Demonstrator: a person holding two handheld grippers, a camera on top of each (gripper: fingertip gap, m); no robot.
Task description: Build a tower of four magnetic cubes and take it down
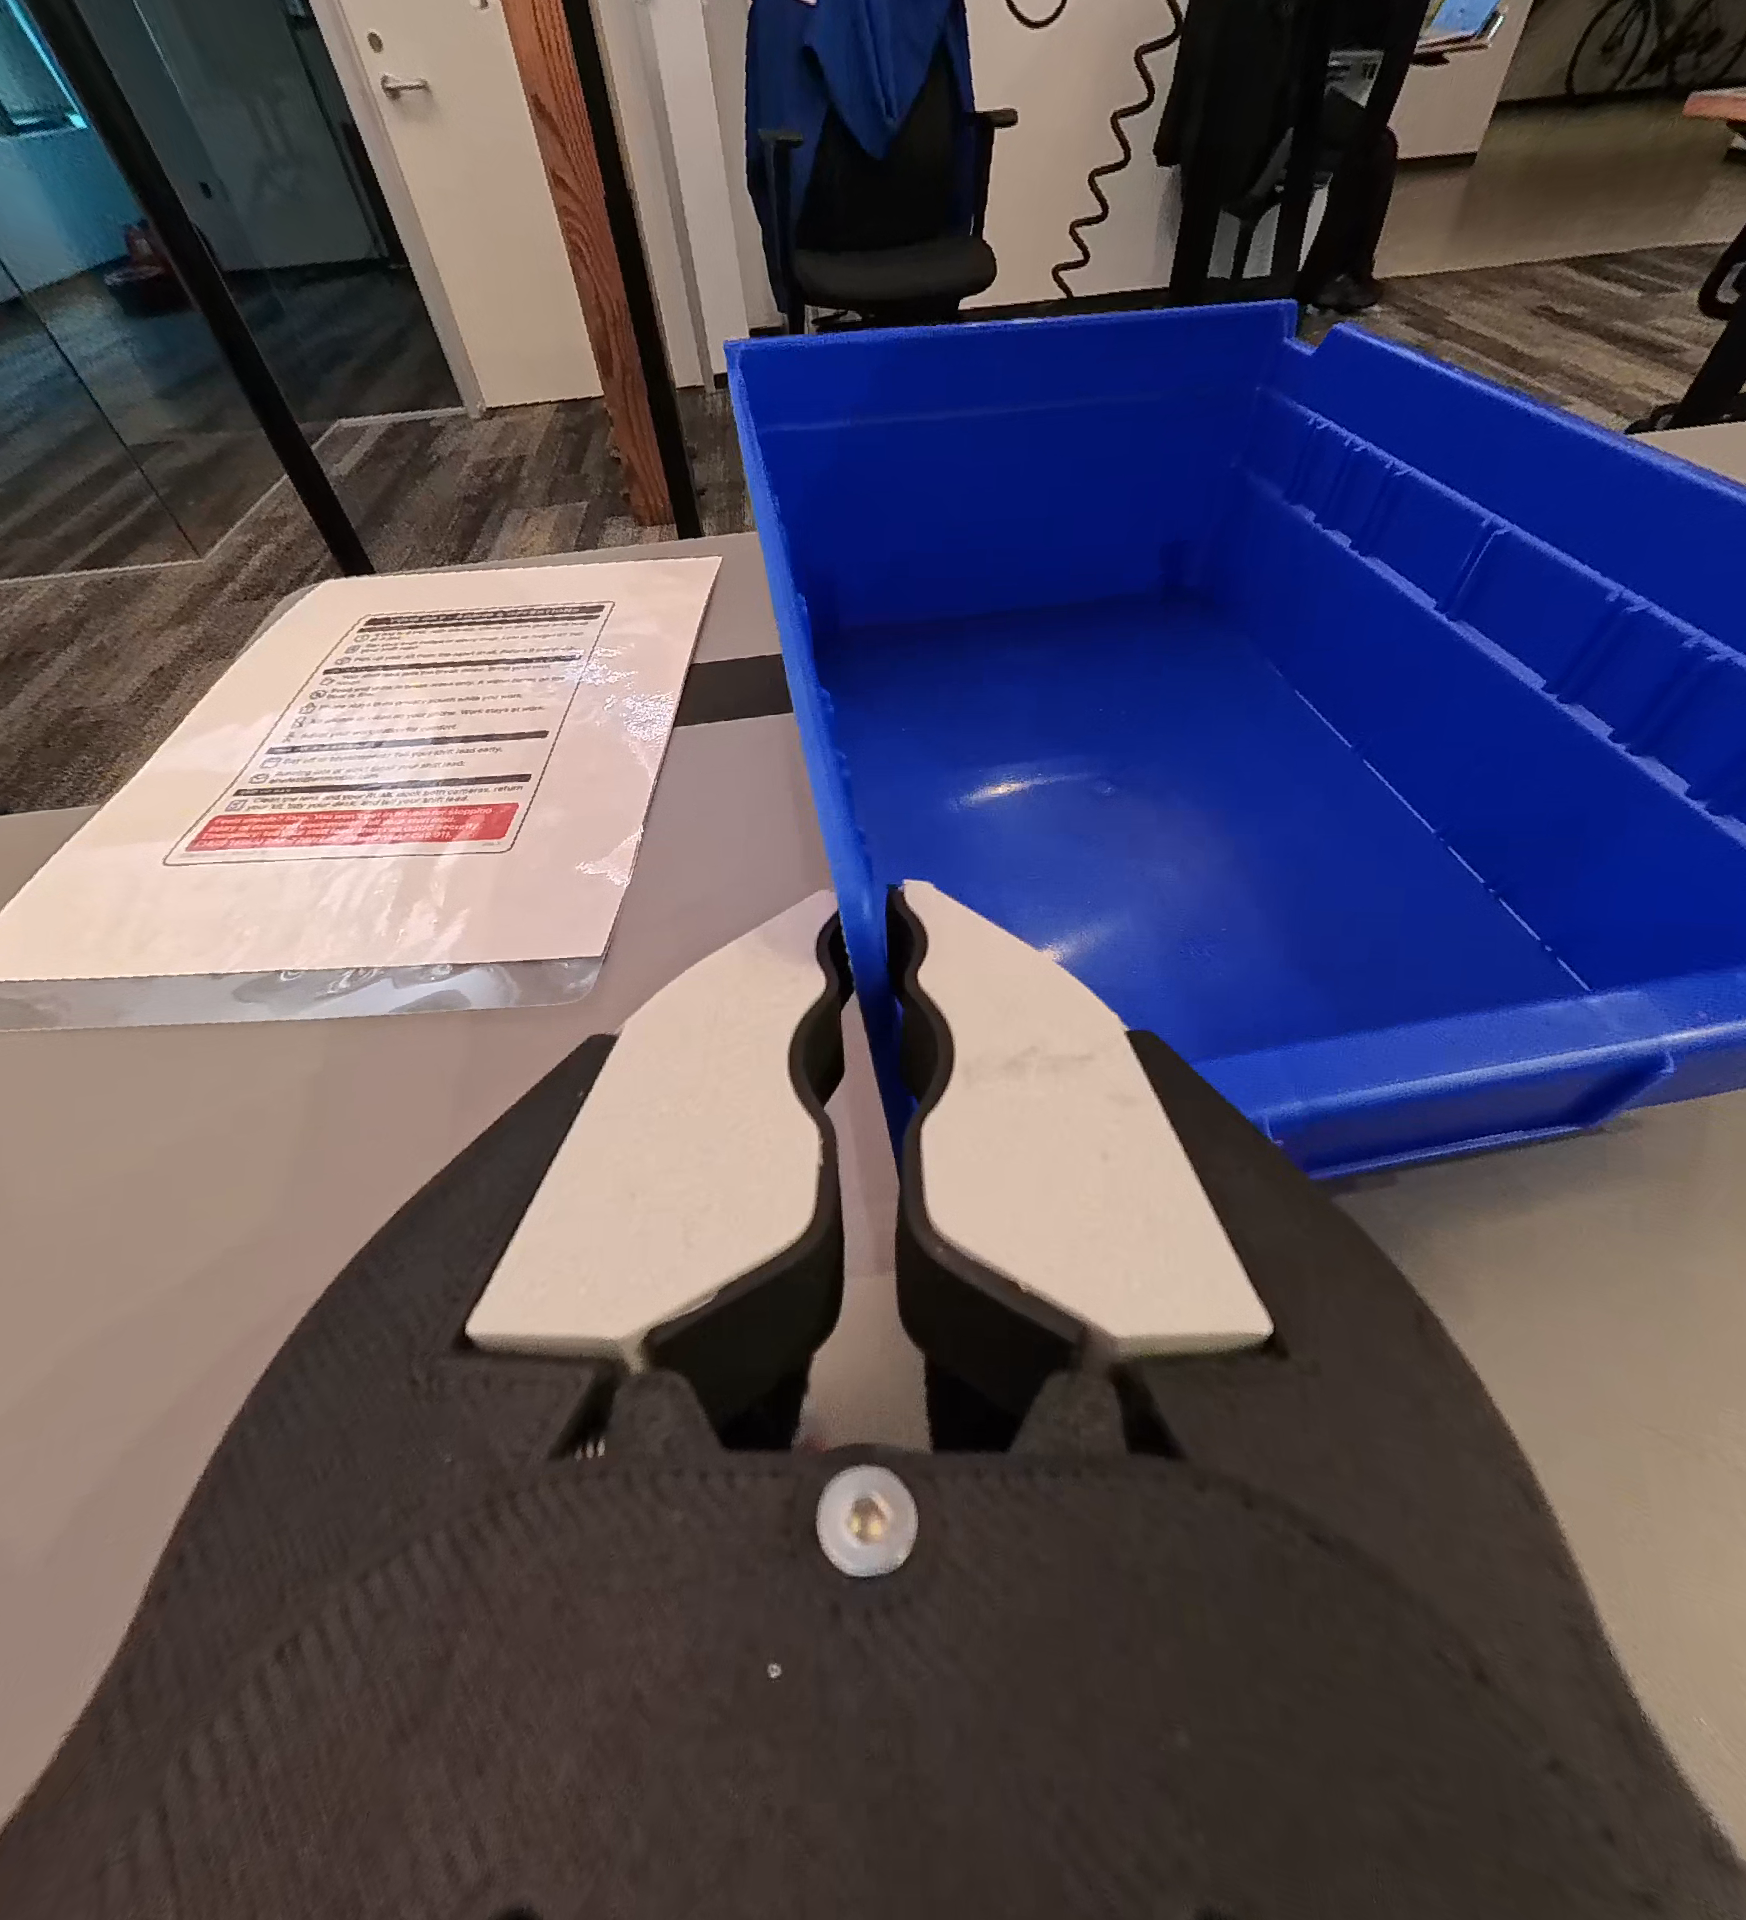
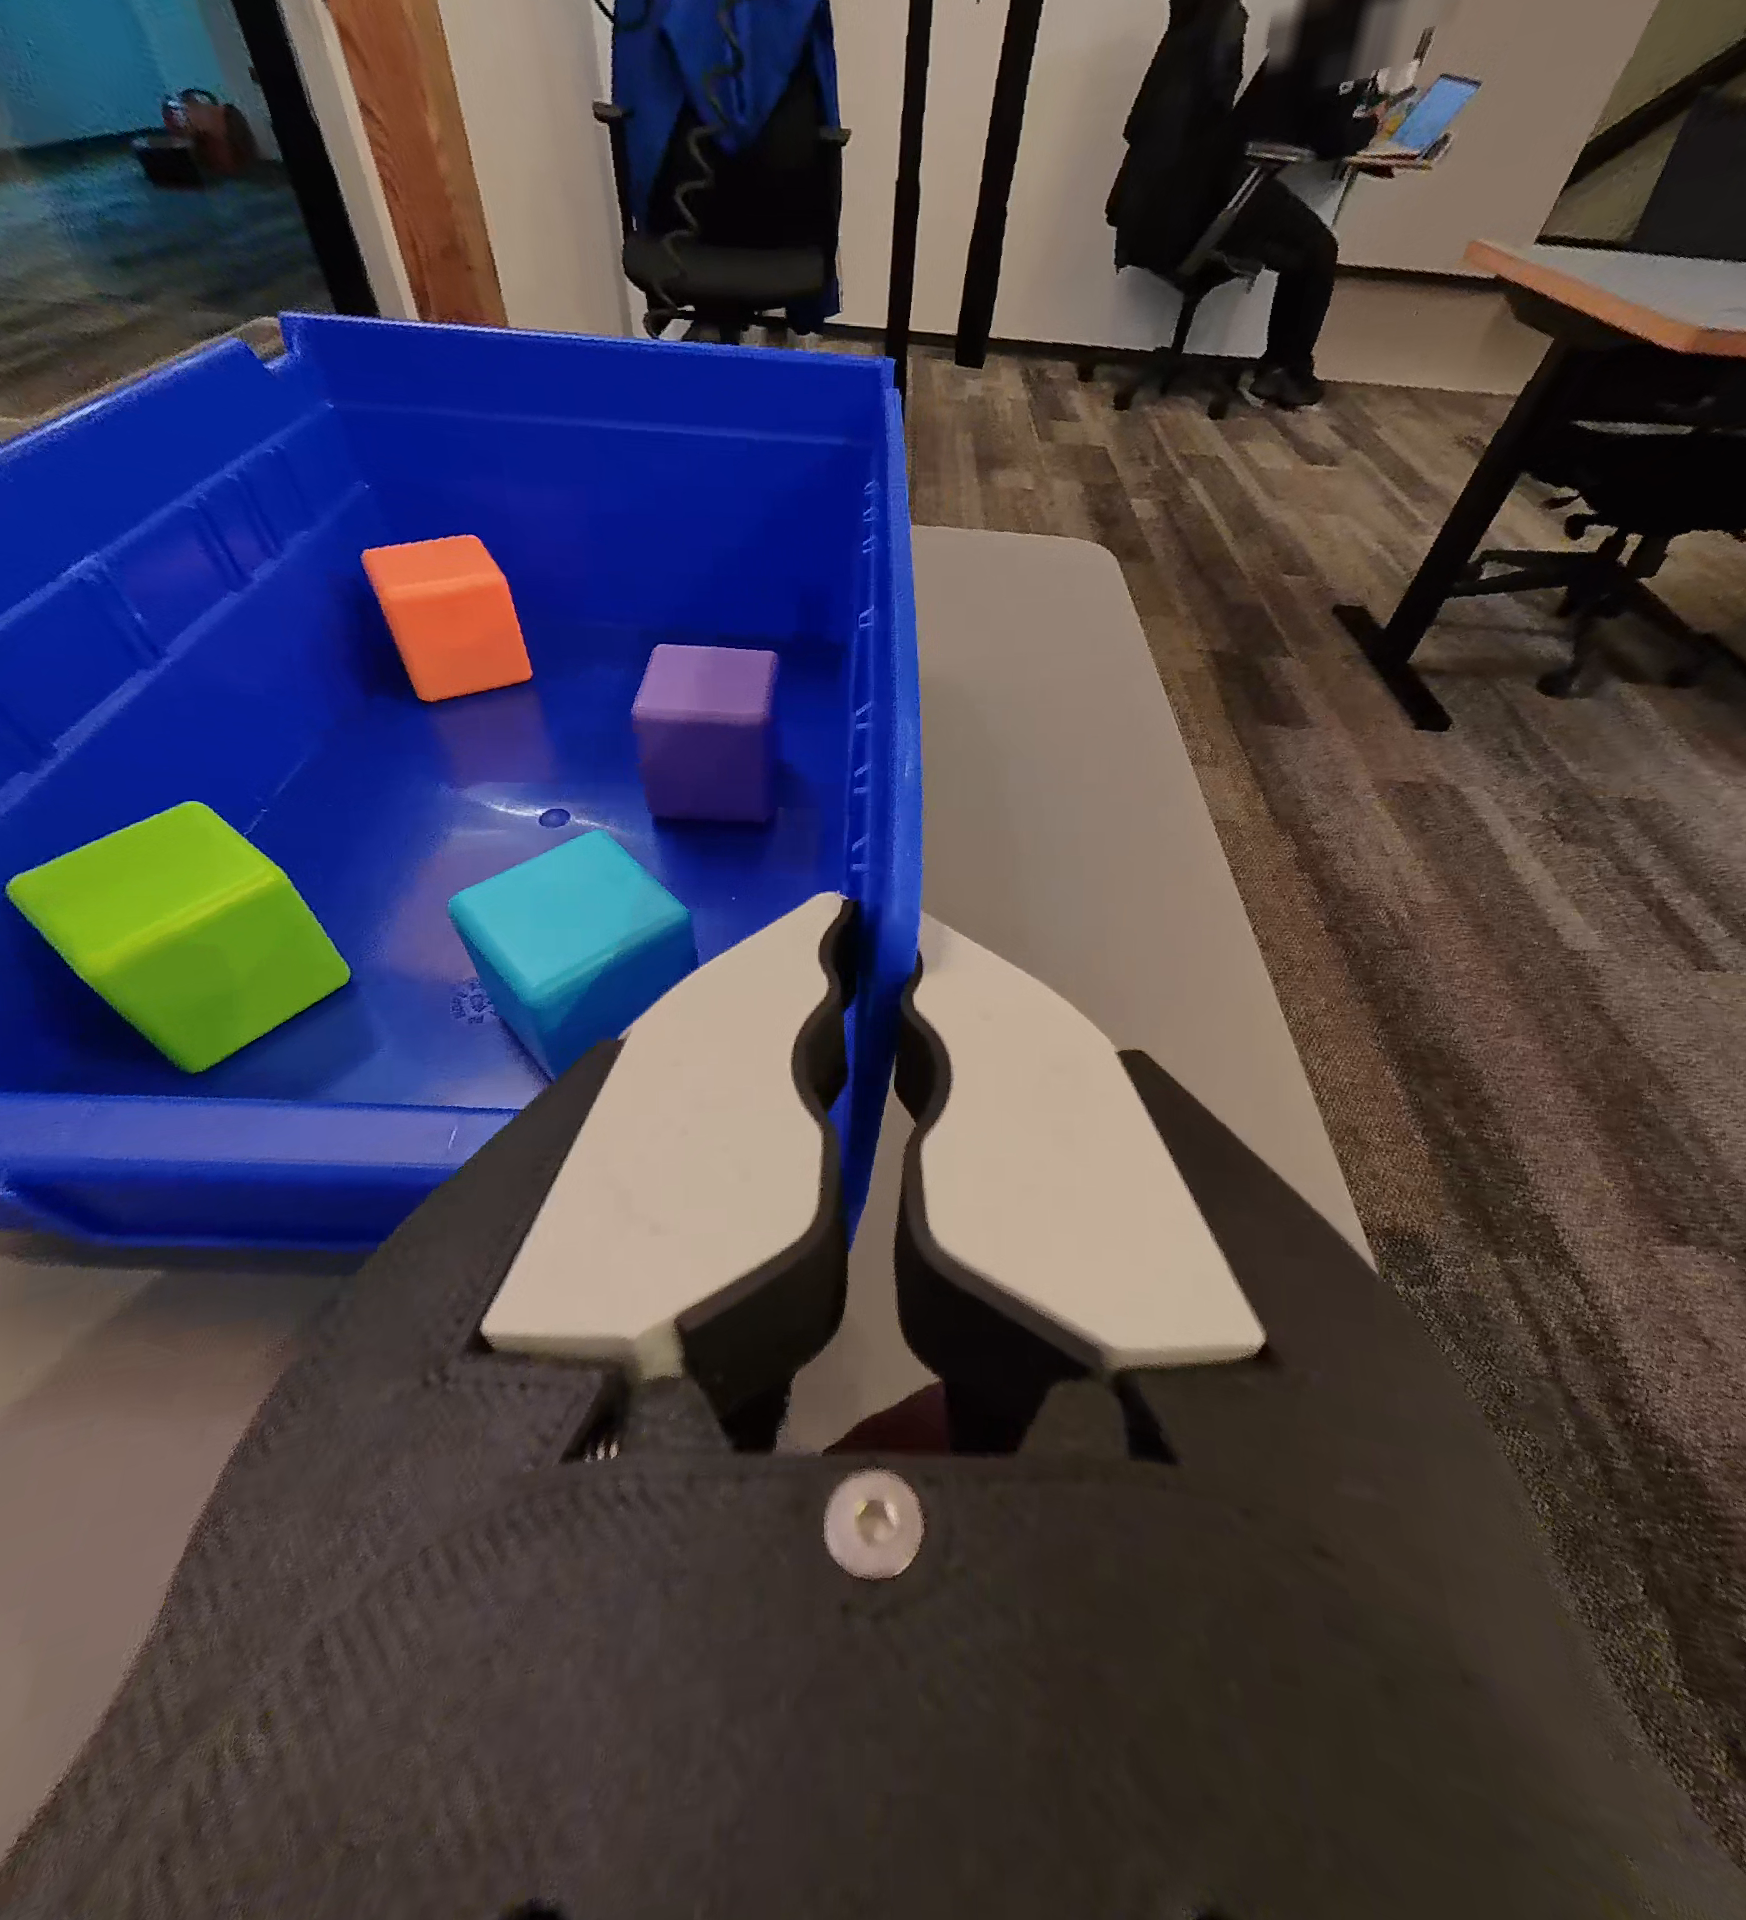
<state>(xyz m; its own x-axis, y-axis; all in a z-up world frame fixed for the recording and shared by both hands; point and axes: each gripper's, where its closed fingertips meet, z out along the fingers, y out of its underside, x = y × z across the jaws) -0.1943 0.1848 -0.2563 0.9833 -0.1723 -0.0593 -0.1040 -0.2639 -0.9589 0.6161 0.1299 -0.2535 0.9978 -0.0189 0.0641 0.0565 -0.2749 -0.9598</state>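
Observation:
A blue bin (image 2: 879,665) stands on the grey table. In the right wrist view it holds loose cubes: orange (image 2: 448,615), purple (image 2: 708,730), teal (image 2: 573,940) and green (image 2: 178,930). My right gripper (image 2: 879,956) is shut on the bin's right wall near the front corner, one finger inside and one outside. In the left wrist view my left gripper (image 1: 867,925) is shut on the bin's left wall (image 1: 853,831) near its front corner. That end of the bin (image 1: 1212,831) shows bare floor.
A laminated sheet (image 1: 329,790) lies on the table left of the bin. The table edge (image 2: 1264,935) runs close on the right, with carpet floor beyond. Office chairs, a desk and a seated person are in the background. Spacing between my two grippers at the tips: around 80 cm.

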